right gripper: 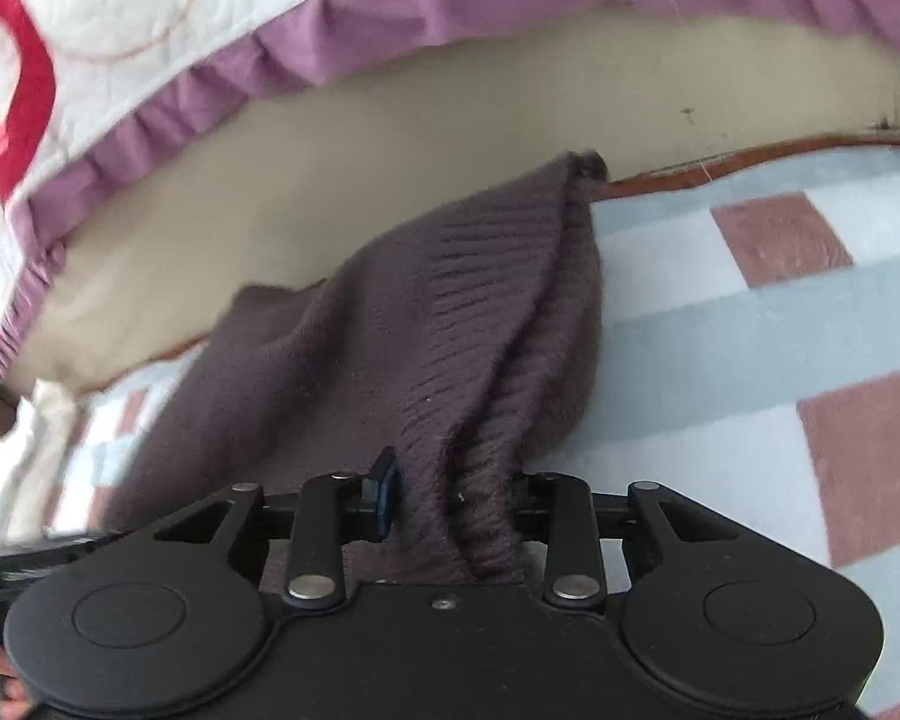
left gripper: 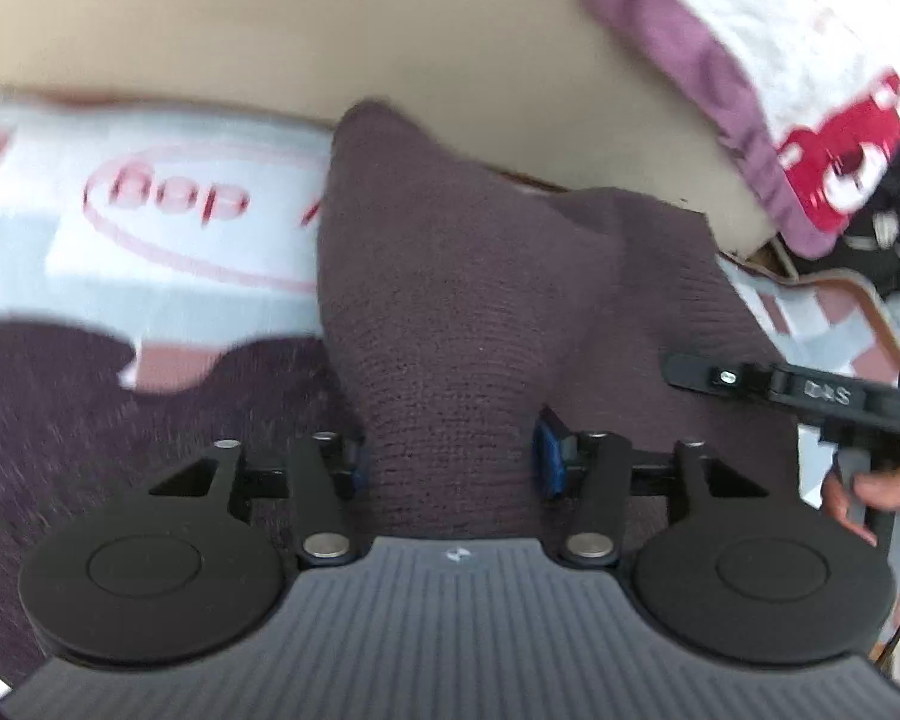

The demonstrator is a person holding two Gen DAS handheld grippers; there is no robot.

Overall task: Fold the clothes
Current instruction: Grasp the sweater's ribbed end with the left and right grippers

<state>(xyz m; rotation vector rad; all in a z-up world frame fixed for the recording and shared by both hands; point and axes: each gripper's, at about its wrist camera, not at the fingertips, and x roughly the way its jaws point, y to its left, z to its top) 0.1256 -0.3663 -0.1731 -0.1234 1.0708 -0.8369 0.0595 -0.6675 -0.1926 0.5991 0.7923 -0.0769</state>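
You grasp the dark purple knitted sweater (left gripper: pixel 450 312) in both grippers' fingers (left gripper: pixel 549 456); next, carry the fold over evenly.

a checked blanket (right gripper: pixel 720 330) in pale blue, white and dusty rose squares covers the surface, edged with a brown binding (right gripper: pixel 750 153). in the left wrist view it bears a red oval logo (left gripper: pixel 204 204) with blurred lettering. beyond it lies a plain beige sheet (left gripper: pixel 390 30). a white quilt (right gripper: pixel 150 18) with a purple ruffled border (right gripper: pixel 390 18) and red patches (left gripper: pixel 834 156) overhangs the beige.
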